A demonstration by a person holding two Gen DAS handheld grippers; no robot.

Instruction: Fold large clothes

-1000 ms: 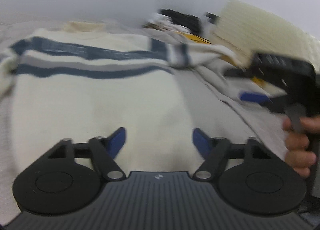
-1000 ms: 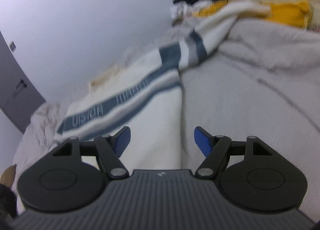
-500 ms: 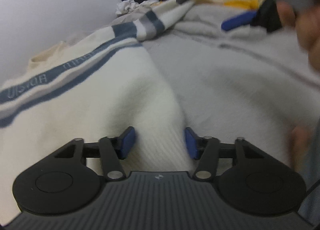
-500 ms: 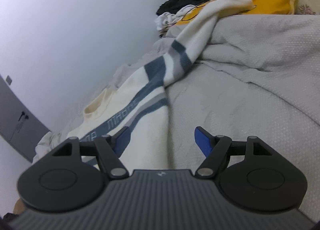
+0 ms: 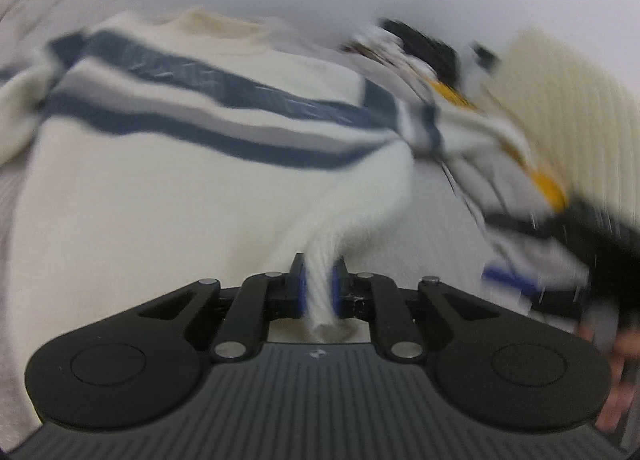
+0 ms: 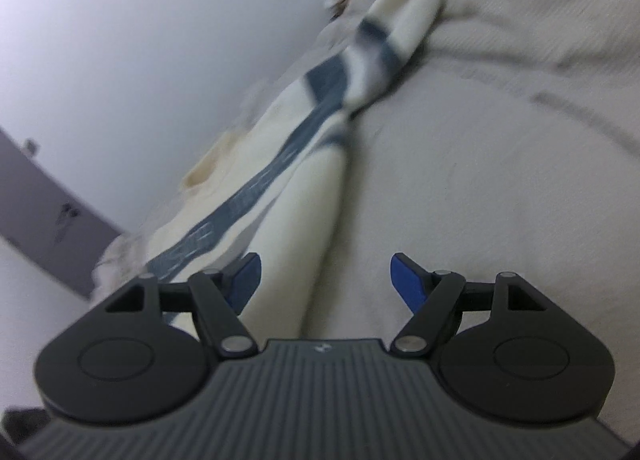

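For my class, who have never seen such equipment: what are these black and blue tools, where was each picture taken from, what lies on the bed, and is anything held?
There is no robot here: a person holds a hand-operated gripper in each hand. Each picture comes from a camera on one gripper, looking forward along its two blue-tipped fingers.

In the left view, the left gripper is shut on a bunched edge of a cream sweater with blue and grey stripes. The other tool shows blurred at the right edge.

In the right view, the right gripper is open, and grips nothing, though the sweater's edge lies between its fingers. The sweater lies spread on a light grey blanket. More clothes, blurred, sit behind.
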